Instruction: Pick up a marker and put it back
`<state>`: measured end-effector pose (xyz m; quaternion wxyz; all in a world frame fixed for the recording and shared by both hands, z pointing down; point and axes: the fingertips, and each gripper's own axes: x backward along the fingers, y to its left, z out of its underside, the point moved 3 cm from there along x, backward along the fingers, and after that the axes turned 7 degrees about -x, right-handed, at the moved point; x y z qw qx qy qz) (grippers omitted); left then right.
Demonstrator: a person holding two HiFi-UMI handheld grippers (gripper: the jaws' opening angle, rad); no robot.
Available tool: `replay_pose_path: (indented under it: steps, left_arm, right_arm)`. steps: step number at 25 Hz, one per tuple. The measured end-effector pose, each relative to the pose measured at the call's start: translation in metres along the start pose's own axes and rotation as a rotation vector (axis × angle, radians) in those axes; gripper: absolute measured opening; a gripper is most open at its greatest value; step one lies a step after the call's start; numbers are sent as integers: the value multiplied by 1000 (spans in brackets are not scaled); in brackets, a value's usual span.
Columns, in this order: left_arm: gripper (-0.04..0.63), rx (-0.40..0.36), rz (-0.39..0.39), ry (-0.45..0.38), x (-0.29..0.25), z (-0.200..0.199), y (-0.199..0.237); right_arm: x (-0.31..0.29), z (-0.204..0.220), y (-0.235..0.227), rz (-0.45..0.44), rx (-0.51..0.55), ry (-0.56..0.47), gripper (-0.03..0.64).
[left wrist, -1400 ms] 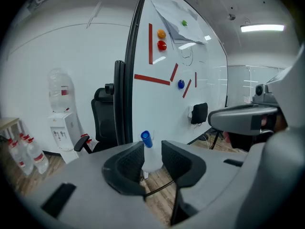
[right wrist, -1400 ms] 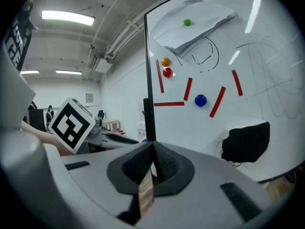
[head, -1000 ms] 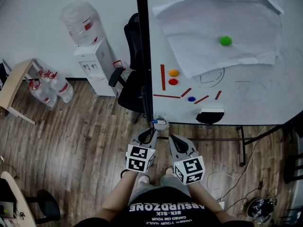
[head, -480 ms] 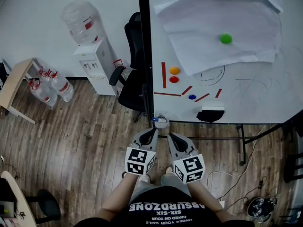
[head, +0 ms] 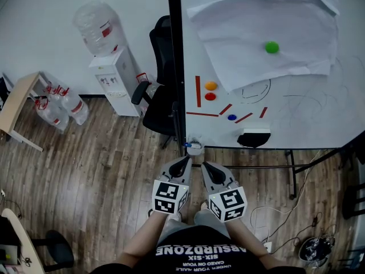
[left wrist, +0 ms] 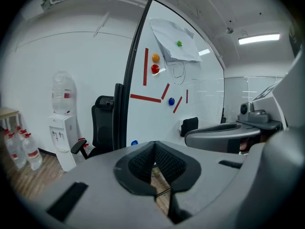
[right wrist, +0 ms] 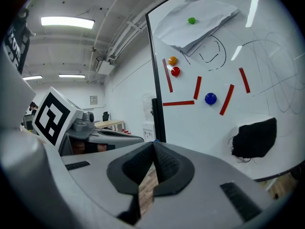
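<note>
Nothing is picked up yet. The grey left gripper [head: 183,160] and grey right gripper [head: 205,165] have their jaws closed and empty. The blue-capped marker [head: 186,145] waits at twelve o'clock, by the black-framed whiteboard's [head: 285,113] corner.

Shirt [head: 199,250] reads "ABSURDZONE", "SIX-SIX", upside down; smaller lines prob. illegible.

Marker [head: 187,146]: blue cap, pale body beside it, very small in the head view. It sits at the whiteboard's [head: 296,119] bottom edge, at about 7 o'clock on the board, right by the board's black side post [head: 174,67]. Only the blue end shows in the left gripper view. Pose unclear; nothing grips it.
</note>
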<state>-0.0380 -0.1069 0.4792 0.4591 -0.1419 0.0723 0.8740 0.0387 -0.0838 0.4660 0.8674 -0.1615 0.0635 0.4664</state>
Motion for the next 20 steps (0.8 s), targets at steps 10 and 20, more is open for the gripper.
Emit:
replay_pose_path:
  steps: [10,20]
  left_arm:
    - [8,1,9,-5,1,-1,1]
    - [8,-5,9,-13,6,-3,1]
  right_arm:
    - [-1,1,3,-2,4,0,-2]
    - [-2,1,9,-13,11,2,-2]
